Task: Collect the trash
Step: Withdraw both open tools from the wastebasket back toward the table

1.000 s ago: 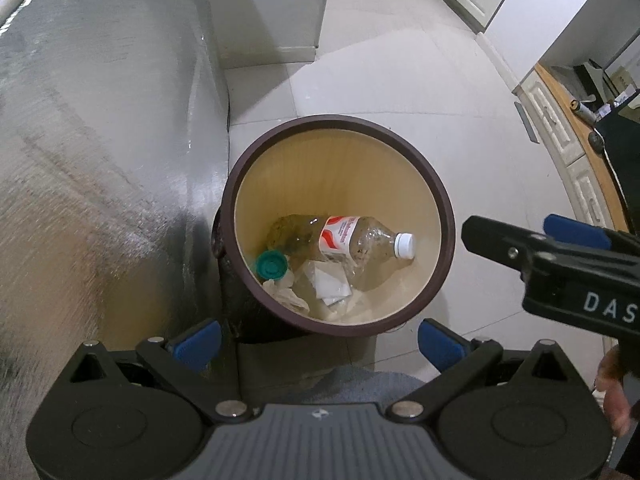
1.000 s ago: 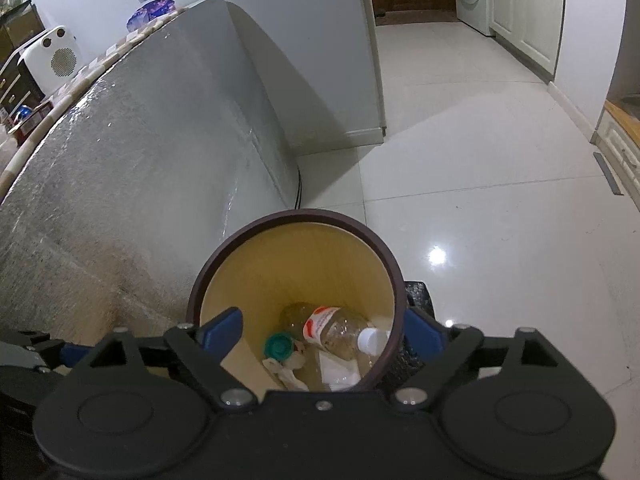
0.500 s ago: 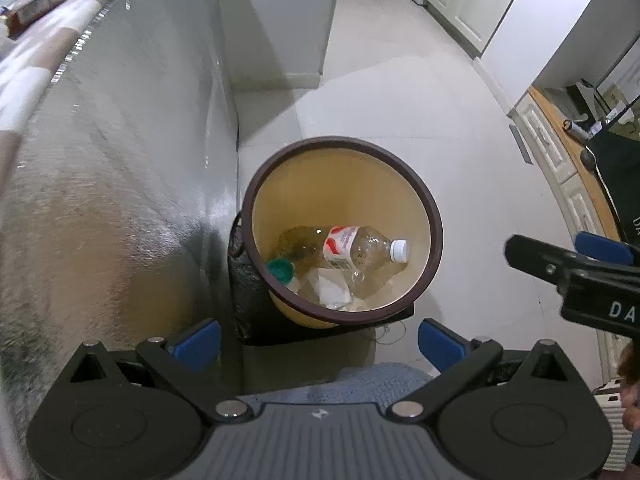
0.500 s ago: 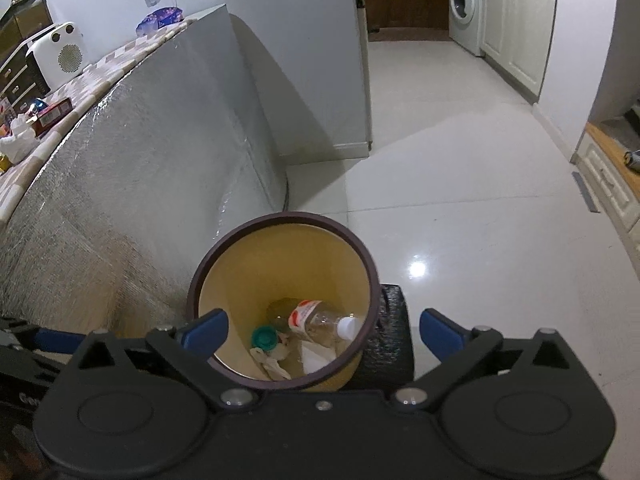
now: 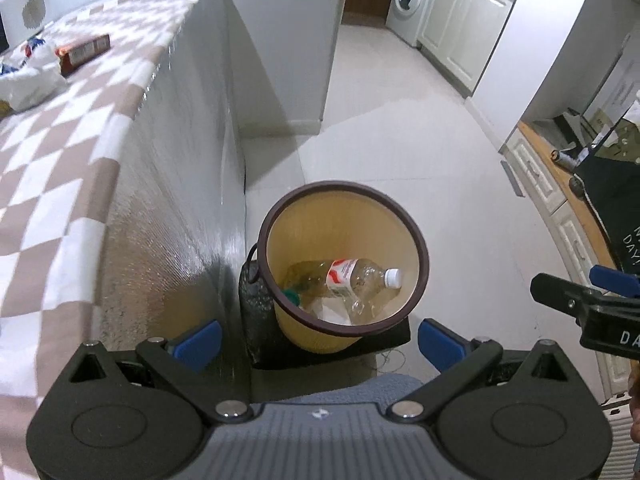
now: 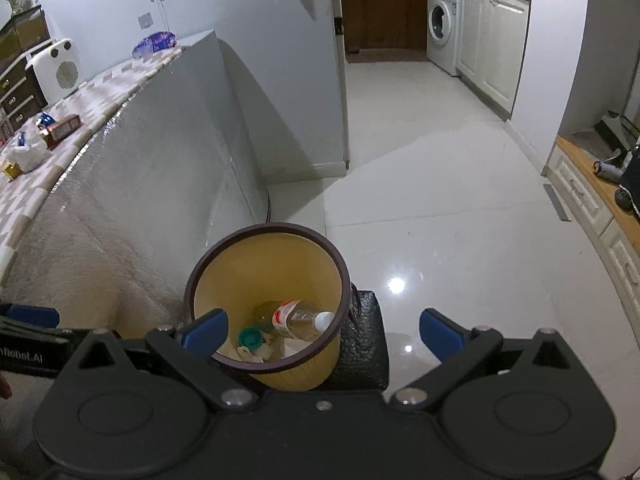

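A yellow bin with a brown rim (image 5: 420, 252) (image 6: 340, 264) stands on the floor beside a silver-sided counter. In it lie a clear plastic bottle (image 5: 356, 280) (image 6: 298, 318) with a red label and white cap, a green lid (image 5: 292, 298) (image 6: 250, 338) and white paper scraps (image 5: 332, 312). My left gripper (image 5: 318, 342) is open and empty, high above the bin. My right gripper (image 6: 324, 334) is open and empty, also above the bin; it shows at the right edge of the left wrist view (image 5: 580, 304).
The counter top (image 5: 60, 128) has a checkered cloth with a white bag (image 5: 24, 80) (image 6: 24, 154) and a brown box (image 5: 82, 54) (image 6: 60, 130). A black block (image 6: 366, 354) sits by the bin. White tiled floor (image 6: 440, 200), cabinets and a washing machine (image 6: 442, 22) lie beyond.
Both grippers have risen and pulled back from the bin, so it looks smaller and the counter top has come into view. The right gripper's jaws have opened wider.
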